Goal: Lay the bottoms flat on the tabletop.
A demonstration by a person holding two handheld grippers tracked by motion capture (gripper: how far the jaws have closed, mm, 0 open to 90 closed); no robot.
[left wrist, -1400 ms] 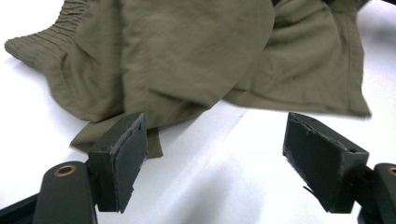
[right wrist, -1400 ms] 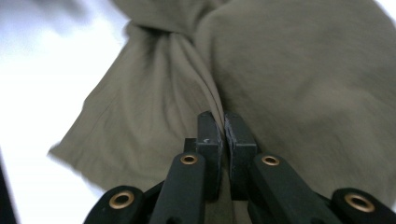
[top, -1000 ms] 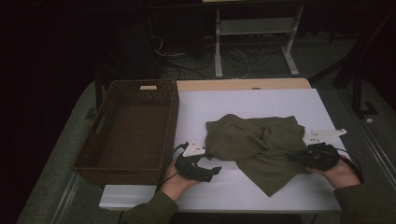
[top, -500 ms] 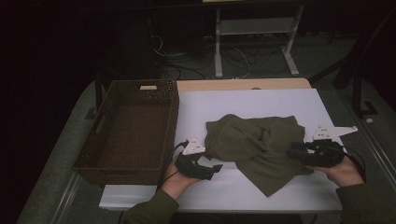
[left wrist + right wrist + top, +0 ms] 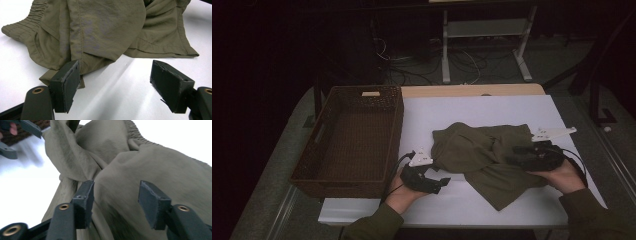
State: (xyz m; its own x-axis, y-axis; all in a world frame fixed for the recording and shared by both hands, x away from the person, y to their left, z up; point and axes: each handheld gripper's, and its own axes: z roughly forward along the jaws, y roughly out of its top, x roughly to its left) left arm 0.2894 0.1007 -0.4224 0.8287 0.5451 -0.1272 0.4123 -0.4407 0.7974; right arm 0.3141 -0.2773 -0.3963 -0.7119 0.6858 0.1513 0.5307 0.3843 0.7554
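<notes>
The olive garment [image 5: 486, 156] lies loosely folded at centre right of the high view, on the white table [image 5: 472, 112]; the wicker basket [image 5: 354, 142] at left holds nothing, so folding seems partway and stowing remains. The left gripper [image 5: 117, 82] gapes beside a hem, gripping nothing. The right gripper [image 5: 115, 202] has just been opening above the cloth, its jaws apart and nothing pinched. Dim light obscures the folds.

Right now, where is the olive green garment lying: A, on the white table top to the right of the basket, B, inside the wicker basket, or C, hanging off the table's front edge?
A: the high view shows the olive green garment crumpled on the white table top, beside the wicker basket.
</notes>
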